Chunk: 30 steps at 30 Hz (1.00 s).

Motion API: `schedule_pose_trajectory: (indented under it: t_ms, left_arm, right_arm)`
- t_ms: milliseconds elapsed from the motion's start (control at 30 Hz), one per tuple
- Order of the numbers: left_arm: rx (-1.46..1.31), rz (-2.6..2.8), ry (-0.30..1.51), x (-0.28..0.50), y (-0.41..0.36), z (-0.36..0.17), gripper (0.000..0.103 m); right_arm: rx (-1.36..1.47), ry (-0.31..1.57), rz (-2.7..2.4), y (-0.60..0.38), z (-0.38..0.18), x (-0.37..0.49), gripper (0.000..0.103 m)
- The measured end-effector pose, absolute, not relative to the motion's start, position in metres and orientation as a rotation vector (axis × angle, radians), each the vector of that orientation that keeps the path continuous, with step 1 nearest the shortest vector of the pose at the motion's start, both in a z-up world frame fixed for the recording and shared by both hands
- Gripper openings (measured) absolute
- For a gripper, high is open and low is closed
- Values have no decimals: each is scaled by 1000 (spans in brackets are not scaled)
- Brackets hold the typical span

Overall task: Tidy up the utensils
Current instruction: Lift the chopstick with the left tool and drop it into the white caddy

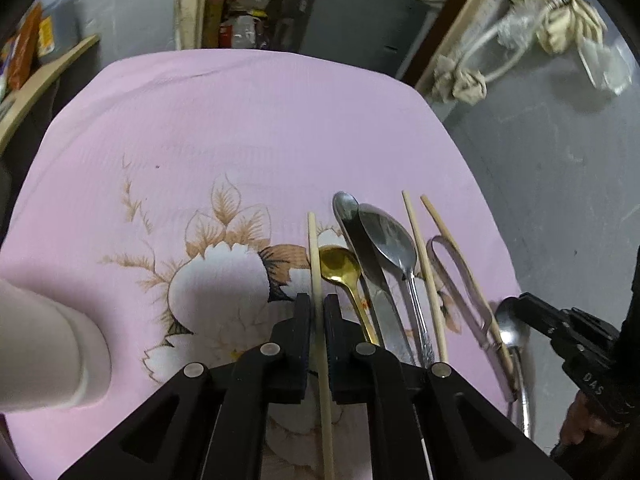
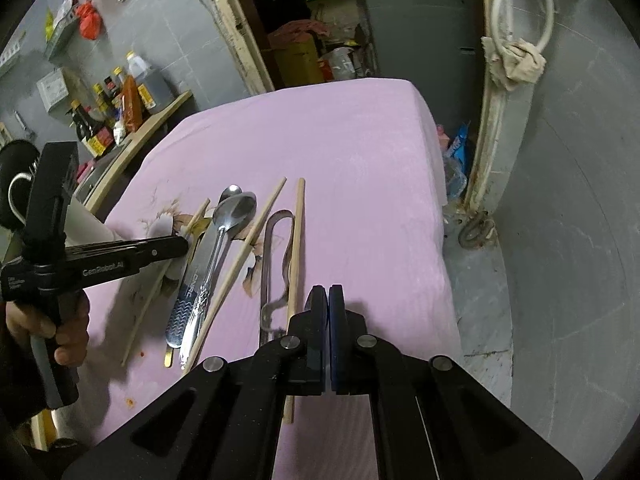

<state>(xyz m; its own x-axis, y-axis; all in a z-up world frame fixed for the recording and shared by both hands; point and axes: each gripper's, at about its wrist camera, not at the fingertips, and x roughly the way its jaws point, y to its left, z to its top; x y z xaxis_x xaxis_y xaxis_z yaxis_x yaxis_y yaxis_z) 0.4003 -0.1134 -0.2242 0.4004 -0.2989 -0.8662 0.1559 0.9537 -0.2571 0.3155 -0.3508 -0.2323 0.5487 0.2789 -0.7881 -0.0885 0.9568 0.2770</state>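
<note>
While most utensils (image 1: 380, 264) already lie in a row on the pink cloth (image 1: 240, 120), the left gripper (image 1: 318, 312) straddles one chopstick (image 1: 318, 280) — jaws narrow, grip unclear — and the right gripper (image 2: 329, 308) sits closed, empty.

The left wrist camera sits just behind the left gripper (image 1: 317, 312) and looks forward and down, close over the pink floral tablecloth (image 1: 248, 128) on the table, toward the far doorway (image 1: 248, 8). The right wrist camera sits behind the right gripper (image 2: 329, 304), a little higher, facing the same doorway from the row of utensils' right side. Both views share that row: the large steel spoon (image 1: 390, 240), the tongs (image 1: 456, 276) and the chopsticks beside them. Each camera also catches the other gripper at the row's outer edge.
</note>
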Motion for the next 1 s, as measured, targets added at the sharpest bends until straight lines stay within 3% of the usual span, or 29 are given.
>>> schedule_pose_trajectory:
  t_ms: [233, 433, 1000]
  left_arm:
    - [-60, -289, 1102, 398, -122, -222, 6]
    - [-211, -334, 1052, 387, -102, -211, 5]
    - [-429, -348, 563, 332, 30, -54, 5]
  right_arm:
    - [225, 924, 168, -349, -219, 299, 2]
    - [201, 843, 97, -341, -184, 278, 2]
    - [89, 376, -33, -229, -38, 257, 2]
